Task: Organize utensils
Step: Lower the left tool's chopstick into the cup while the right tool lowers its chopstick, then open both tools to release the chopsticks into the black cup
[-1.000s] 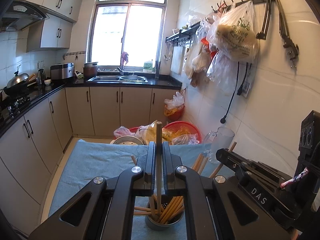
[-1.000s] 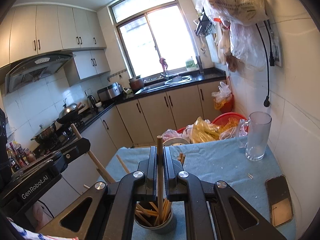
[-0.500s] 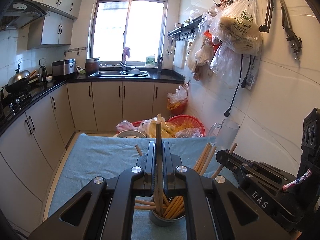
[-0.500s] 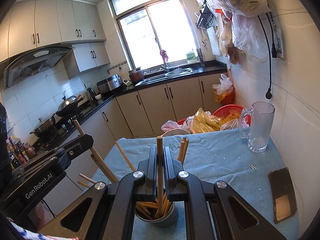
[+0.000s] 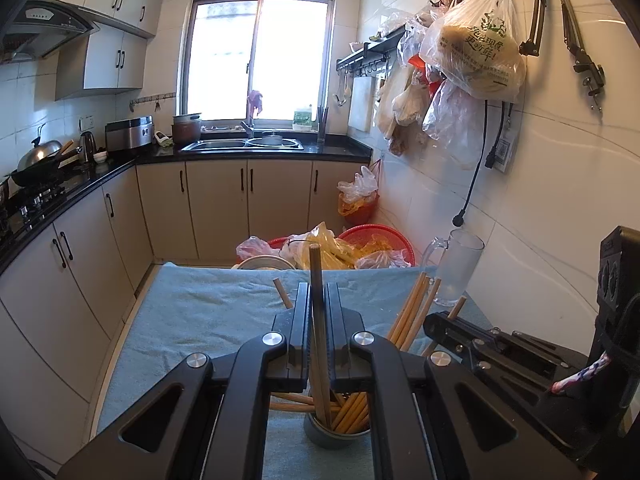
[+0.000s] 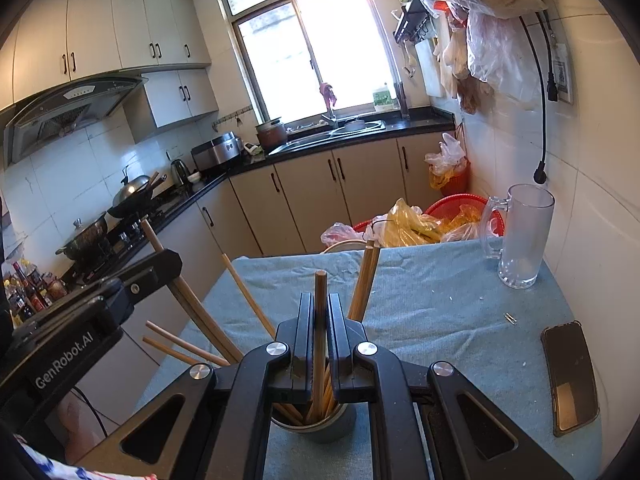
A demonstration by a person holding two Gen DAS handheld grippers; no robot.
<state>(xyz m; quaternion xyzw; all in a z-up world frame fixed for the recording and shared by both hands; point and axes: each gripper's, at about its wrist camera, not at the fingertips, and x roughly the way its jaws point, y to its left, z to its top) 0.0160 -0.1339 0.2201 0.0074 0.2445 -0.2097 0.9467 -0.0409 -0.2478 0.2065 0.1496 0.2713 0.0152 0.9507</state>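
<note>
Wooden chopstick (image 5: pixel 316 320) sits clenched in the left gripper (image 5: pixel 318 300); the right gripper (image 6: pixel 319 316) clamps another chopstick (image 6: pixel 320 328). Both lower ends vanish inside the holder (image 5: pixel 336 436), its rim half hidden behind the jaws.

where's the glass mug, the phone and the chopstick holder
glass mug (image 6: pixel 522 240), right wrist view, on its frosted side wall
phone (image 6: pixel 570 376), right wrist view, middle of its dark screen
chopstick holder (image 5: pixel 334 438), left wrist view, on its grey front wall
</note>
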